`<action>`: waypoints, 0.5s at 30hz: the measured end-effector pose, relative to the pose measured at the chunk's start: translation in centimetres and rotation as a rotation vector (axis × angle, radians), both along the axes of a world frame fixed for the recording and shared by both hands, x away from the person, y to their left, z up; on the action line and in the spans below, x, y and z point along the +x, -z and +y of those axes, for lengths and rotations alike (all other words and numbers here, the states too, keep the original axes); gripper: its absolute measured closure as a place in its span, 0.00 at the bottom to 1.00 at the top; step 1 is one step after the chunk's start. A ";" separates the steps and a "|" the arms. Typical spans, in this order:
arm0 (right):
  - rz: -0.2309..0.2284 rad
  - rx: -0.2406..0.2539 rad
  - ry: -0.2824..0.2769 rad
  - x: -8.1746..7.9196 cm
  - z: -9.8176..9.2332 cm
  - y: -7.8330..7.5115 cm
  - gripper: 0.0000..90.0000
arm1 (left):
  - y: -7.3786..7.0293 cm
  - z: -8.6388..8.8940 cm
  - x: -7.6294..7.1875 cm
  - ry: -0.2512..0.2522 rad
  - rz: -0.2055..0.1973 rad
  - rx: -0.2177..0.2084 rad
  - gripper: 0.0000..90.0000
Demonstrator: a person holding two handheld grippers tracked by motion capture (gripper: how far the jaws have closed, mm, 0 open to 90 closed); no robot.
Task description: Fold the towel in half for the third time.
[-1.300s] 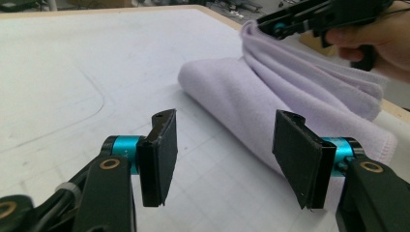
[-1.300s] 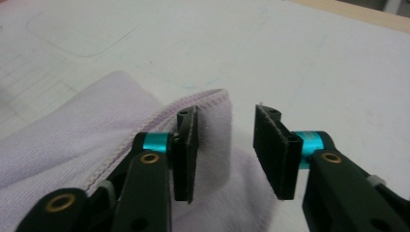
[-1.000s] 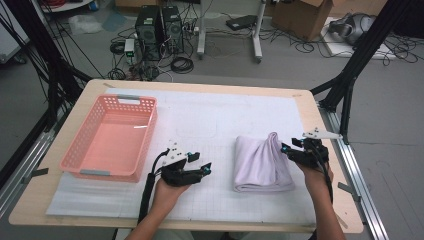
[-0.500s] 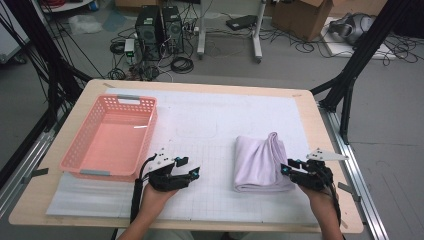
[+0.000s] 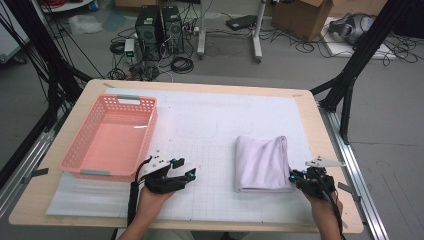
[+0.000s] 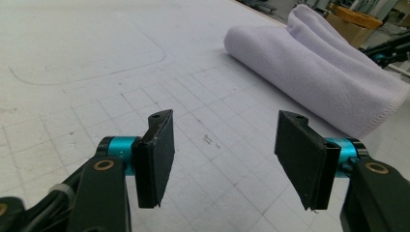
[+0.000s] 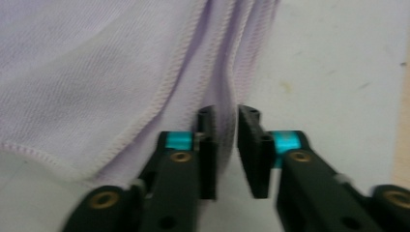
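A folded lilac towel (image 5: 262,162) lies on the white gridded mat (image 5: 215,115), right of centre. My right gripper (image 5: 293,178) sits low at the towel's near right corner. In the right gripper view the towel's (image 7: 96,72) stitched edge layers run between the two pads of that gripper (image 7: 226,125). Its jaws have just been closing and a narrow gap still shows. My left gripper (image 5: 185,167) rests on the mat left of the towel, open, nothing between its pads. The left gripper view has those jaws (image 6: 222,145) pointing toward the towel (image 6: 329,72).
An empty pink plastic basket (image 5: 107,173) stands on the left part of the table. The wooden table edge (image 5: 327,150) runs close behind the right hand. Black frame posts, computers and cables stand on the floor beyond the table.
Both hands drew back toward the near edge. The right gripper dropped to the towel's near right corner and its jaws narrowed. The left gripper slid left and stayed open.
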State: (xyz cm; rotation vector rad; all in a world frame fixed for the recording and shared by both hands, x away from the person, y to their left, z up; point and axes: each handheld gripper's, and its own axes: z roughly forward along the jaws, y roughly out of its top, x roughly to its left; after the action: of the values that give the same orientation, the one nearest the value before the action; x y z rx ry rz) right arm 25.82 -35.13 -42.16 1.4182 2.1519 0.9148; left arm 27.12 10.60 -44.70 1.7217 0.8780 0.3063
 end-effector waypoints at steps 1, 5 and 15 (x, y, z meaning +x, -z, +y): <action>-0.014 0.027 0.001 -0.2 -0.2 -0.3 0.78 | 0.0 0.0 0.0 0.000 -0.001 -0.003 0.44; -0.079 0.085 -0.043 -0.9 -0.1 -1.2 0.79 | 0.0 0.0 0.0 0.002 -0.008 0.005 0.44; -0.005 0.046 -0.124 -0.1 2.7 0.3 0.86 | 0.0 -0.1 0.0 0.001 -0.002 0.003 0.44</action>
State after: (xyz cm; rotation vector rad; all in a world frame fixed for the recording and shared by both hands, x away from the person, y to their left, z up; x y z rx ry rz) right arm 25.75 -32.43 -42.48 1.3140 2.2491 1.0180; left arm 27.13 10.50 -44.71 1.7243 0.8752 0.3082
